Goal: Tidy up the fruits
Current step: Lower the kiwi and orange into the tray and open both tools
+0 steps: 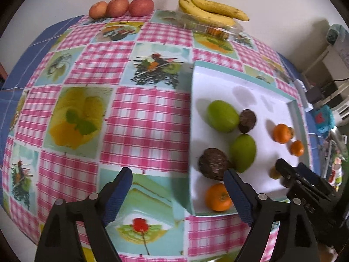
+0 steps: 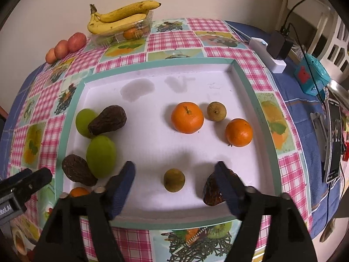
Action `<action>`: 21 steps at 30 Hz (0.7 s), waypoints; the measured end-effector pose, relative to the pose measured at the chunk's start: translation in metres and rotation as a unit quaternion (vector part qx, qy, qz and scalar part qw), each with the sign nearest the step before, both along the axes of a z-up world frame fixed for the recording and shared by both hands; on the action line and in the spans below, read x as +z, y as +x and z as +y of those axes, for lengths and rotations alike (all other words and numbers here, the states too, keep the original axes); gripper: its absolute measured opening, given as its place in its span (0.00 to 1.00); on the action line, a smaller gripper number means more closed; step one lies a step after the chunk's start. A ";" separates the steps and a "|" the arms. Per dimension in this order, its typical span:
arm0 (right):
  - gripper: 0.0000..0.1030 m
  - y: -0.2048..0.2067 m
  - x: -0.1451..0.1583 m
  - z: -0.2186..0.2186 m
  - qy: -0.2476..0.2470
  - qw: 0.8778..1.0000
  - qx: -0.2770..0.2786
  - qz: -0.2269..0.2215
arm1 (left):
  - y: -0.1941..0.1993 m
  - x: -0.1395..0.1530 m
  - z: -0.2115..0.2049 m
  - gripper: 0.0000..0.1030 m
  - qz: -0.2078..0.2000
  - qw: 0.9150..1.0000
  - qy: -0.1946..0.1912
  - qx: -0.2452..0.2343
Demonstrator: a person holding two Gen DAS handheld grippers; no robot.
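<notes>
The right gripper [image 2: 174, 174] is spread wide above a small brown-green fruit [image 2: 174, 180], a dark fruit [image 2: 212, 191] beside its right finger. The left gripper [image 1: 177, 179] is spread empty by the tray [image 2: 265, 109] edge. Open white floor is seen mid-tray; bananas [image 2: 120, 18] lie beyond.

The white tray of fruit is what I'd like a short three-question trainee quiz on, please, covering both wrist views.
1. True or false: the bananas lie inside the white tray.
2. How many oranges sit in the tray? A) one B) three C) five
3. Fill in: the small brown-green fruit lies between the open fingers of the ___ gripper.

Key
1. False: they rest on a clear plastic container at the table's far edge.
2. B: two at the right, one at the near left corner.
3. Right gripper; the left gripper is open over the tablecloth.
</notes>
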State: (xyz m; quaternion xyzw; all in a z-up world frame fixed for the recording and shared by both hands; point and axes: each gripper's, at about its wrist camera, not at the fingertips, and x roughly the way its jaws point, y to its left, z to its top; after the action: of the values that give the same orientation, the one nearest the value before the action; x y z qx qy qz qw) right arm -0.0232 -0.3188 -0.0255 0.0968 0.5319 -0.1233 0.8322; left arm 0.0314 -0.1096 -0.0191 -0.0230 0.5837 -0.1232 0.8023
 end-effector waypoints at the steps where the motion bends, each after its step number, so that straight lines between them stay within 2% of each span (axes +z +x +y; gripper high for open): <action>1: 0.78 0.001 0.000 0.001 -0.003 1.000 0.003 0.000 | 0.001 -0.002 0.002 0.91 -0.001 1.000 0.004 0.006; 3: 0.78 0.001 0.000 0.003 -0.008 1.000 0.008 -0.002 | 0.003 -0.003 0.006 1.00 -0.001 1.000 0.006 0.015; 4: 0.79 0.001 0.001 0.003 -0.011 1.000 0.010 -0.003 | 0.004 -0.004 0.008 1.00 -0.004 1.000 0.007 0.022; 7: 0.94 0.001 0.003 0.005 -0.021 1.000 0.015 -0.011 | 0.006 -0.004 0.013 1.00 -0.010 0.999 0.016 0.031; 12: 0.94 0.000 0.004 0.008 -0.023 1.000 0.014 -0.015 | 0.007 -0.005 0.016 1.00 -0.017 0.999 0.035 0.035; 17: 0.94 -0.002 0.004 0.009 -0.018 1.000 0.014 -0.016 | 0.006 -0.003 0.012 1.00 -0.037 0.999 0.036 0.008; 21: 0.94 -0.007 0.007 0.013 -0.018 1.000 0.013 -0.021 | 0.003 0.003 0.007 1.00 -0.071 0.995 0.071 -0.005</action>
State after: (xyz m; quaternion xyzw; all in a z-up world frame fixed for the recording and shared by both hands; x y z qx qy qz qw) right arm -0.0303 -0.3056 -0.0186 0.0774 0.5133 -0.1205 0.8462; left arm 0.0340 -0.1022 -0.0158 0.0456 0.5326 -0.0868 0.8407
